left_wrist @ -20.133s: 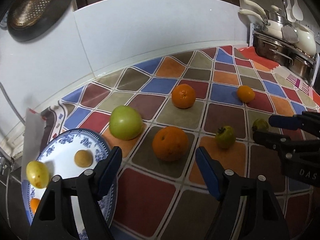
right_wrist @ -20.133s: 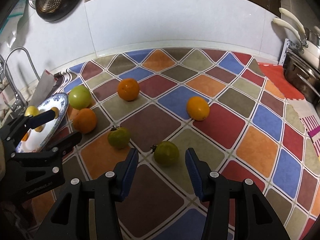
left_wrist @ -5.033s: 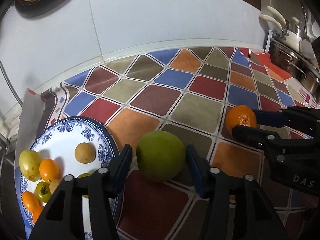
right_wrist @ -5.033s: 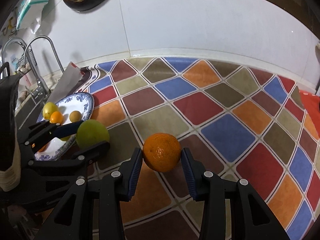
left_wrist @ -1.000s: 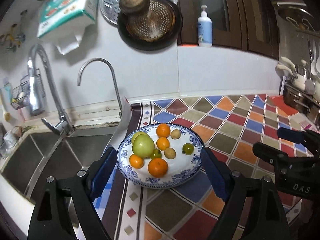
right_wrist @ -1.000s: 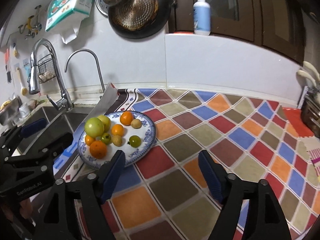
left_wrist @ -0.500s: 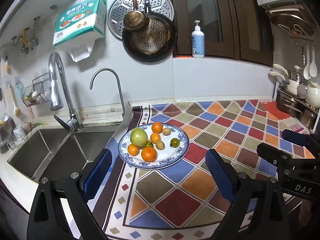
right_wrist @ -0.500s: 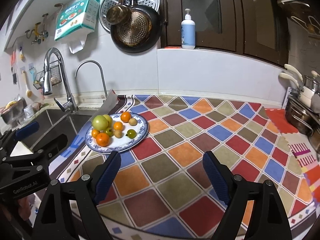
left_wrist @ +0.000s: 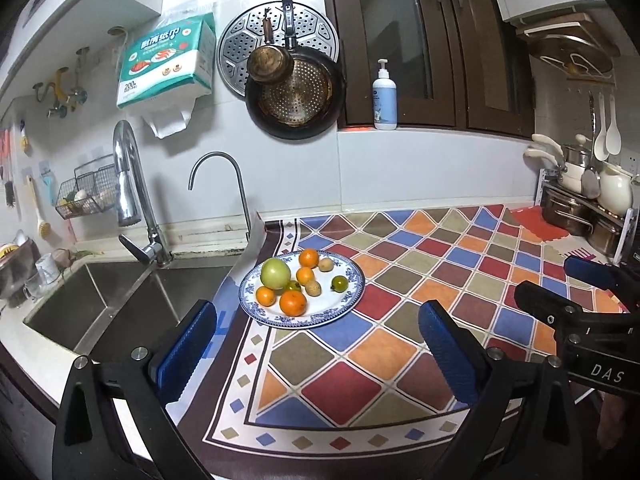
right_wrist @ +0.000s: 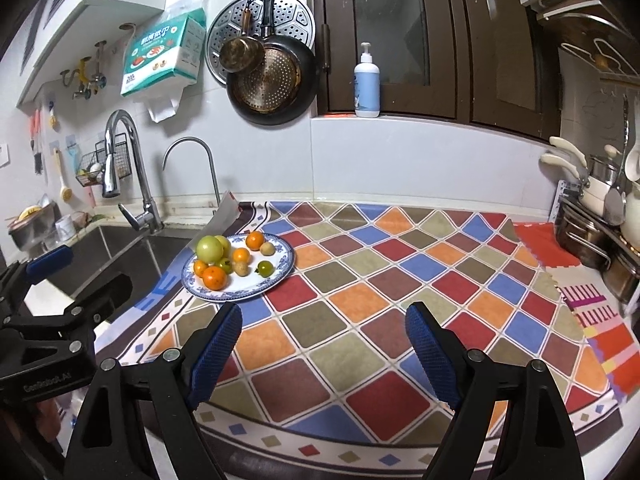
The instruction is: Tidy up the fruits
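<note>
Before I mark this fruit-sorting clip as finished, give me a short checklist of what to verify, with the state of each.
1. All fruit on the plate: ok; the green apple, oranges and small fruits sit inside its rim.
2. No fruit left loose on the checked mat: ok in both views.
3. Left gripper empty: ok; jaws opening, nothing between them.
4. Right gripper empty: ok; jaws apart, nothing between them.
5. Plate safely on the counter: cannot tell; it sits close to the sink edge.

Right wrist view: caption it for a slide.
Blue-patterned white plate piled with fruit on the checkered mat, both claws empty.
</note>
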